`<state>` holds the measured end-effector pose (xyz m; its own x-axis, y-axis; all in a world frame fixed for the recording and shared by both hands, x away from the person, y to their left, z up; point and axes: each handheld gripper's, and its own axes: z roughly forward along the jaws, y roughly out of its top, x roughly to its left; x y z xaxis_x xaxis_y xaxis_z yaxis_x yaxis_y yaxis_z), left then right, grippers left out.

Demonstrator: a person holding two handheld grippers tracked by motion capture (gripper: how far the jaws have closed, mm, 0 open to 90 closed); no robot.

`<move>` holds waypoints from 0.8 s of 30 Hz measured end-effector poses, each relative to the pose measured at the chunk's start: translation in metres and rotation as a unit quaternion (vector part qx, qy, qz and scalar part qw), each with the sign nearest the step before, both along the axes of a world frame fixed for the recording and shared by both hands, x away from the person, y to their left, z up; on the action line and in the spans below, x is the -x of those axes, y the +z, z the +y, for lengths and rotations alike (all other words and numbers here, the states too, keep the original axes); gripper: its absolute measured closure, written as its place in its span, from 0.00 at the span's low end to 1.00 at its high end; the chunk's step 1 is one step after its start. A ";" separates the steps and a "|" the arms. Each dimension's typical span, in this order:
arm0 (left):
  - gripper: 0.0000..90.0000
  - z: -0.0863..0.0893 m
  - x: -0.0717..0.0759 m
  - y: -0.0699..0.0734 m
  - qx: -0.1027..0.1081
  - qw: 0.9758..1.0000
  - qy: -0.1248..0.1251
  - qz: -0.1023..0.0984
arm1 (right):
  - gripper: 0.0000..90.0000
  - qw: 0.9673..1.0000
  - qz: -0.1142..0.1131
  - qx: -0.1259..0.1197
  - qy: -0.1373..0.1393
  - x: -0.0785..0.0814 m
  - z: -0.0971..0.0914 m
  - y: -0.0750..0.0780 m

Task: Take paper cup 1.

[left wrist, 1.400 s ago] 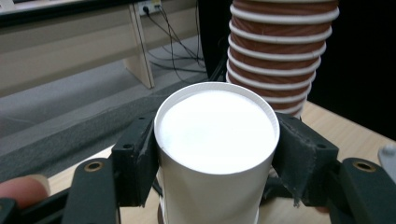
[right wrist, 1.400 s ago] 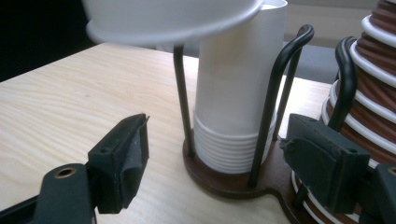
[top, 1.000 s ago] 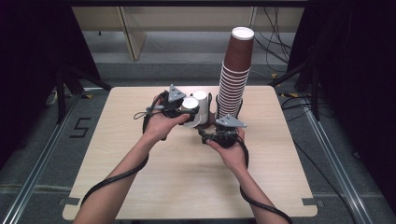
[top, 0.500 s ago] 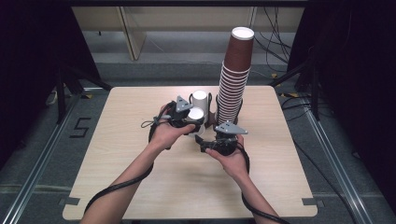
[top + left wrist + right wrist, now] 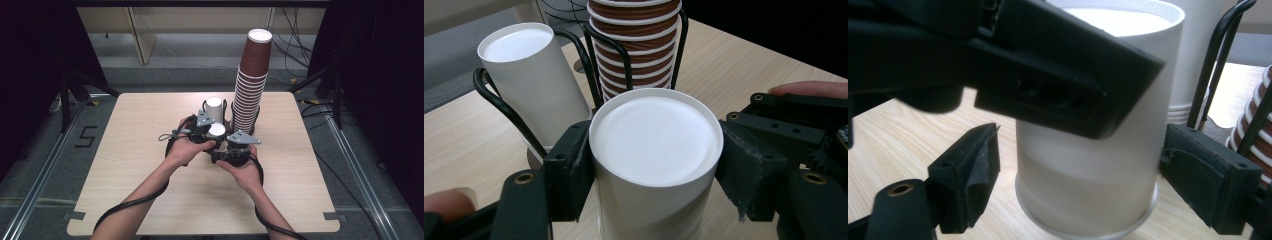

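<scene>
White paper cup (image 5: 654,145), upside down with its flat base up, is the thing in hand. It sits near the middle of the pale wooden tabletop (image 5: 125,165), just in front of the black wire rack (image 5: 506,107).

Left side: left tool (image 5: 651,170) is clamped on the cup high up, one black pad pressing each side just below the base. Firm hold, cup upright and not tilted.

Just behind it: a second white cup (image 5: 531,85), also inverted, standing in one bay of the rack, apart from the held cup.

Centre-right: right tool (image 5: 1083,180) is lower down, jaws either side of the held cup's wide rim end. They have just been closing, with the cup between them, but a gap shows between each pad and the cup wall. Not gripping yet. The rim looks to be at or just above the tabletop; cannot tell whether it touches.

Far right: tall stack of brown cups (image 5: 252,80) in the next bay, untouched.

Step, as I read it: a two-handed take on the cup, top hold made, bottom hold pending.

Next move calls for the right tool to close squarely on the lower wall, gently enough not to crush the paper, while the left keeps the cup steady and clear of the rack wires.
</scene>
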<state>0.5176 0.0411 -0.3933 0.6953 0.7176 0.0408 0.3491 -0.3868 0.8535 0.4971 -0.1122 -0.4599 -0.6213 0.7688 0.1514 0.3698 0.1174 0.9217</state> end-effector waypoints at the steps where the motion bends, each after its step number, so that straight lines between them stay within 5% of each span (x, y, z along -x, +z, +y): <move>1: 0.38 0.000 0.000 0.000 0.000 1.000 0.000 0.000 | 0.20 1.000 0.000 0.000 0.000 0.000 0.000 0.000; 7: 0.38 -0.001 0.003 0.001 -0.002 1.000 0.000 -0.003 | 0.21 1.000 -0.009 -0.003 -0.003 -0.002 0.000 -0.001; 12: 0.38 -0.003 0.004 0.001 0.001 1.000 -0.003 -0.001 | 0.22 1.000 0.006 -0.015 -0.006 -0.001 0.000 0.000; 16: 0.38 -0.004 0.004 0.001 0.003 1.000 -0.009 0.004 | 0.25 1.000 -0.014 -0.008 -0.005 -0.002 -0.002 -0.001; 24: 0.38 -0.004 0.004 -0.001 0.010 1.000 -0.015 0.015 | 0.28 1.000 0.011 -0.024 -0.011 0.003 -0.004 -0.003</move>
<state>0.5136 0.0375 -0.3940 0.7175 0.6965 0.0058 0.3630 -0.3811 0.8503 0.4943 -0.1162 -0.4629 -0.6012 0.7733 0.2016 0.3917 0.0652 0.9178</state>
